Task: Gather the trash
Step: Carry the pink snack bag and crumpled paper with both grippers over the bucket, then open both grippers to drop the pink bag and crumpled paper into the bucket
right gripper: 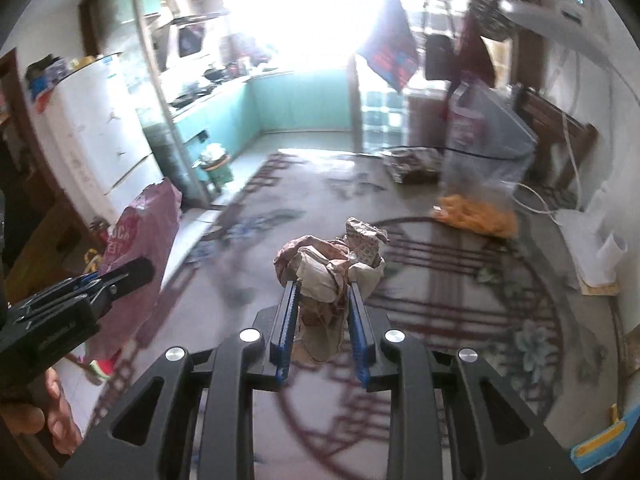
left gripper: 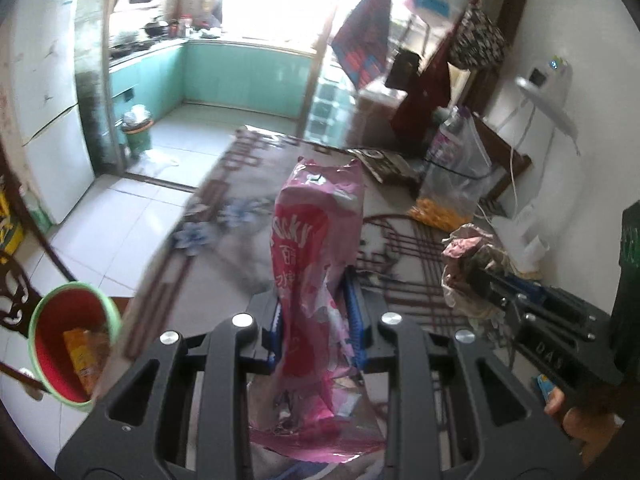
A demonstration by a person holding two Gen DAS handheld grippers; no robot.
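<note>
Patterned table fronts my view, kitchen far; one pink wrapper pinched in my left gripper, one paper wad in my right gripper.

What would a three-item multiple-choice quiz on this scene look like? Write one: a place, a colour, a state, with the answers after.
1. Where is the red bin?
A. on the table
B. on the floor beside the table's left edge
C. on the fridge

2. What colour is the snack wrapper in the left claw?
A. pink
B. blue
C. black

3. What is the right claw doing?
A. standing open and empty
B. gripping crumpled paper
C. gripping a bottle

Answers:
1 B: the left wrist view shows the bin down on the tiles, below the patterned table edge.
2 A: the wrapper is pink with white lettering.
3 B: the blue-lined fingers press on both sides of the crumpled paper.
</note>
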